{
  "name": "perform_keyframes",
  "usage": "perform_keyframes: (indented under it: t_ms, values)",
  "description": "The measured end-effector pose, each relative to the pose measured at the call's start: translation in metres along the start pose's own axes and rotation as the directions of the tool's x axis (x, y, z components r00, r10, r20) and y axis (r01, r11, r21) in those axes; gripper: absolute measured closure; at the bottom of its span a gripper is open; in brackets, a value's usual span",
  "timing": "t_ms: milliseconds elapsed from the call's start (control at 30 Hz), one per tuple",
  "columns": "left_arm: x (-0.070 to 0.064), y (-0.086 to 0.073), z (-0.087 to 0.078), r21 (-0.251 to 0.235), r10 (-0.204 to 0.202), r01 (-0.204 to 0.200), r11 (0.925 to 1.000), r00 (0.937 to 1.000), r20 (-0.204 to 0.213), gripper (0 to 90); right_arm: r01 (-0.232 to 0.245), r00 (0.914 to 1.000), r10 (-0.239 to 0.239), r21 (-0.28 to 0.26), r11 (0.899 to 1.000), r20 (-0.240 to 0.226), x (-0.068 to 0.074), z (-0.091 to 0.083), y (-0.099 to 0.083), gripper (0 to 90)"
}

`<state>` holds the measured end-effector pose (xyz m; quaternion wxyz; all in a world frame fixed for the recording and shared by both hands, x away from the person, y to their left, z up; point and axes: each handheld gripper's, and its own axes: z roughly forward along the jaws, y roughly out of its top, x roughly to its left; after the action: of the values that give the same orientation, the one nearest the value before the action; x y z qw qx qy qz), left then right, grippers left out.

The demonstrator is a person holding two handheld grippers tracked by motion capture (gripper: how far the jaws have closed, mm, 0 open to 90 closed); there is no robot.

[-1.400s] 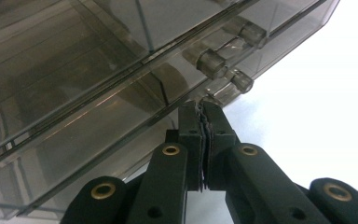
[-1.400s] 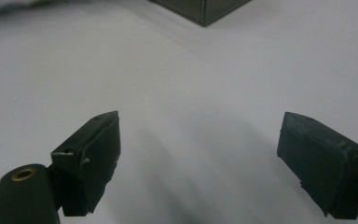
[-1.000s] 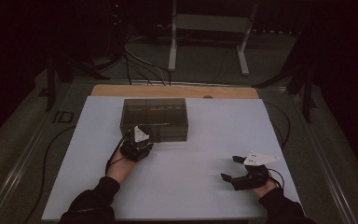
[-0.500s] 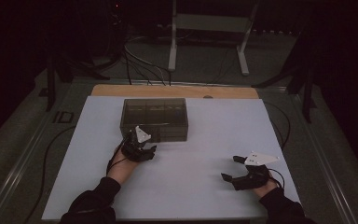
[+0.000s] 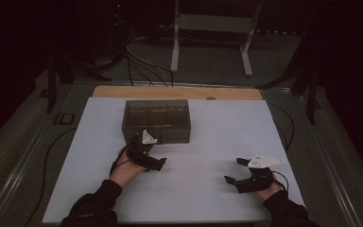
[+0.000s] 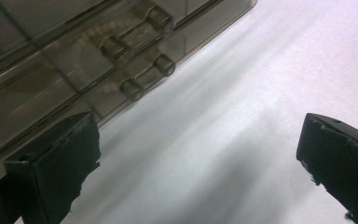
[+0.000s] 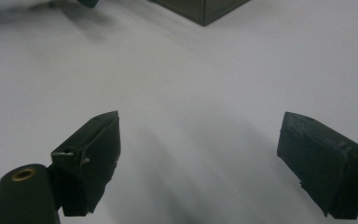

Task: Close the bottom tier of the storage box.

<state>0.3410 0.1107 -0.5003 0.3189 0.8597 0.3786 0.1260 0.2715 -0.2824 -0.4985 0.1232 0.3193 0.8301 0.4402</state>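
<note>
Box: a smoky clear plastic box (image 5: pixel 156 120) sits on the white tabletop (image 5: pixel 217 127), toward its far left-centre.
Left claw (image 5: pixel 149 150): jaws spread wide, empty, just at the box's near wall, beside its latches (image 6: pixel 140 44).
Right claw (image 5: pixel 234 170): jaws spread, empty, well apart from the box.

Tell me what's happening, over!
Left gripper open, beside the smoky plastic box. Right gripper open, empty, over bare white tabletop. Nothing in the way.
</note>
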Motion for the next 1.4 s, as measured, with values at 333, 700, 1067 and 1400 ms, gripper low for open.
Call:
perform_keyframes:
  t_ms: [333,700,1067,1400]
  values:
    - [-0.005,0.005,-0.01,-0.034,0.034,-0.03,0.999,0.9917,0.124,0.0,0.004,1.0,-0.004,0.002,1.0,0.004,0.001,0.0,0.001,13.6]
    - [-0.005,0.006,-0.024,-0.068,0.089,-0.078,0.9947,0.9803,0.177,0.0,0.006,1.0,-0.006,0.006,1.0,0.005,0.002,0.001,0.001,13.6]
    - [-0.003,0.002,-0.034,-0.088,0.105,-0.092,0.9919,0.9808,0.164,0.0,0.004,1.0,-0.004,0.004,1.0,0.003,0.003,0.001,0.001,13.6]
    - [-0.005,-0.008,-0.041,-0.08,0.117,-0.104,0.9914,0.977,0.178,0.0,0.005,1.0,-0.005,0.007,1.0,0.004,0.003,0.001,0.001,13.6]
